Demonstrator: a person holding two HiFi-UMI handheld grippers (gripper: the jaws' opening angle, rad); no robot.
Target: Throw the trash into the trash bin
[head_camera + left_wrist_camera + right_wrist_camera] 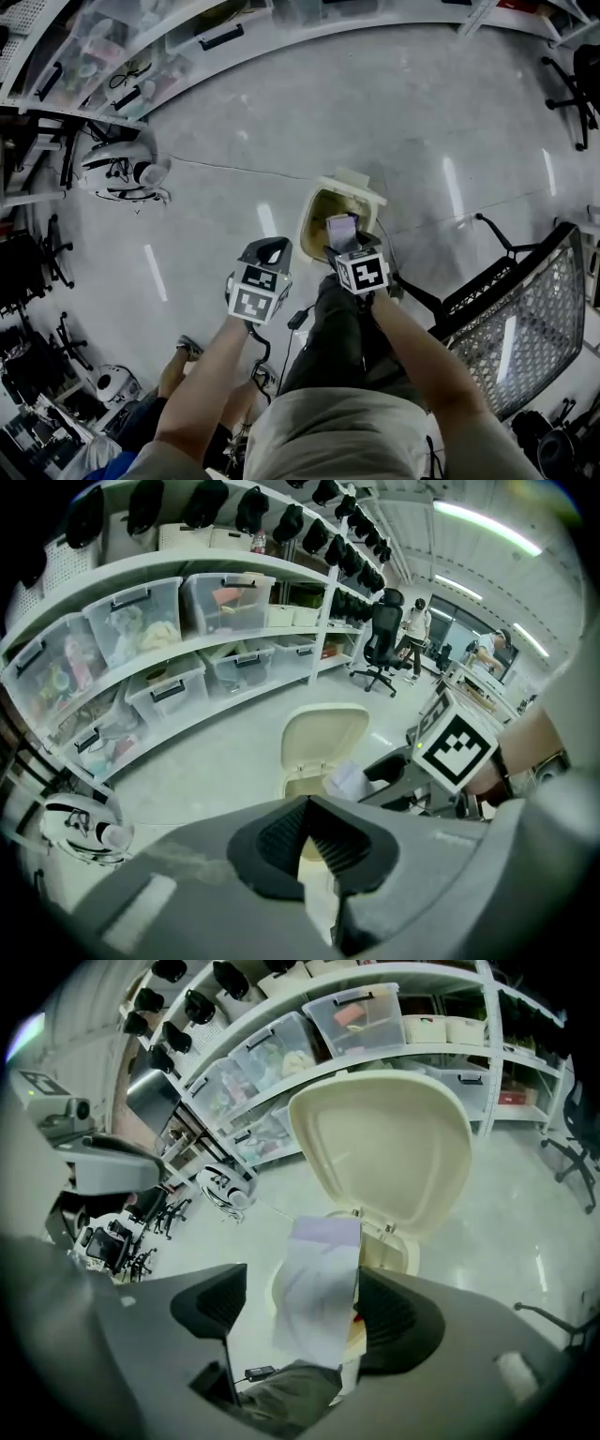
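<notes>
The pale polished floor (375,122) fills most of the head view. Curved white shelves (187,639) with clear storage boxes run along its far edge. A black mesh chair back (525,319) stands to the person's right.

Just ahead of the person's feet stands the cream trash bin (314,220), its lid (394,1147) tipped up and the mouth uncovered.

The right gripper (339,246) points steeply down over the bin. Its fingers are spread wide. The trash, a crumpled white sheet of paper (319,1279), hangs between them above the bin's mouth. It lies against the right-hand finger (398,1321) and stands apart from the other (211,1302).

The left gripper (267,251) hangs beside it, just short of the bin. Its fingers (281,841) meet at the tips, with nothing between them.
</notes>
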